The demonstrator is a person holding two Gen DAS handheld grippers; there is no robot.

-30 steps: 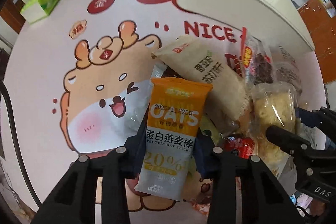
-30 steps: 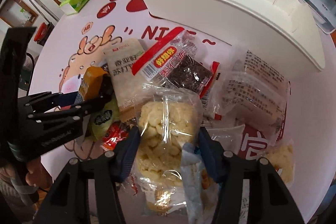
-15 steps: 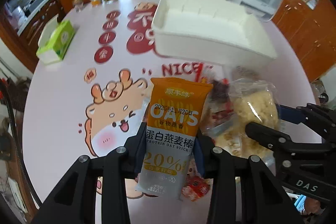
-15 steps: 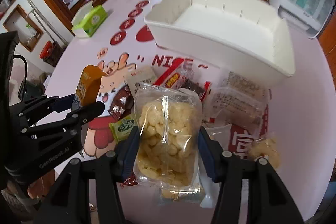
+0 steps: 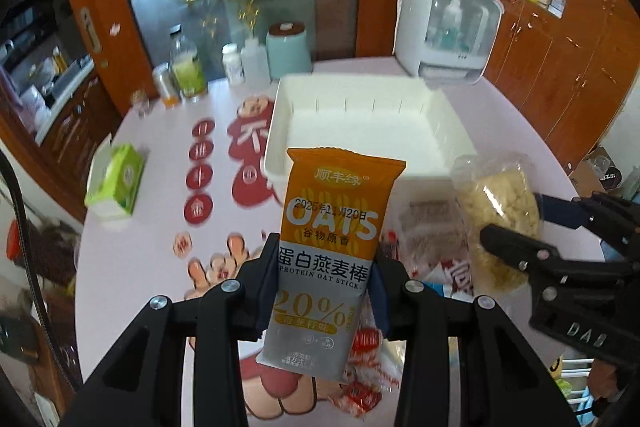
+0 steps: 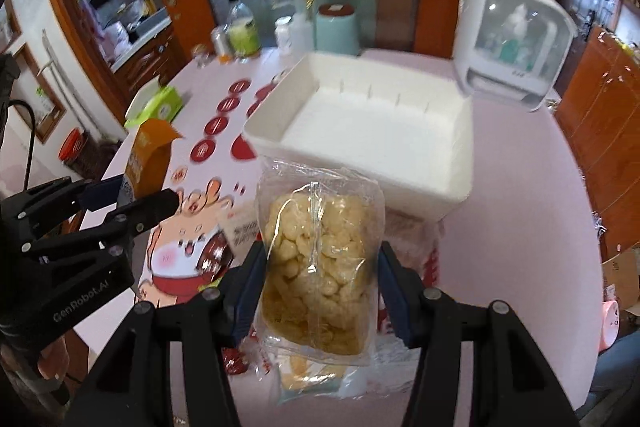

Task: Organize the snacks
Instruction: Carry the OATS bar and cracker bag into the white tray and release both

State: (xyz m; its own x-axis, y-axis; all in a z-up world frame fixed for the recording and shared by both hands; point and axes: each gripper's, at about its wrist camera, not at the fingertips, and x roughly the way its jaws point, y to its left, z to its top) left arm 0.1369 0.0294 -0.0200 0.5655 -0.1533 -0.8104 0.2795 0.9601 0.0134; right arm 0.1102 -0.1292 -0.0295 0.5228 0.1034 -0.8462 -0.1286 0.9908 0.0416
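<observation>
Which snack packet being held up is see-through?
The puffed snack bag in the right gripper is clear, showing pale yellow pieces inside. The oat stick packet in the left gripper is solid orange and grey.

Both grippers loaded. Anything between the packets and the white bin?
Nothing visible. The left gripper holds the oat stick, the right gripper the clear puffed-snack bag, both raised above the loose snacks; the white bin ahead is open-topped and empty.

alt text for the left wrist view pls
The left tongs grip an upright orange oat bar above a pink table. Beyond it sits an empty white bin; at right, the right tongs hold a clear puff bag.
</observation>
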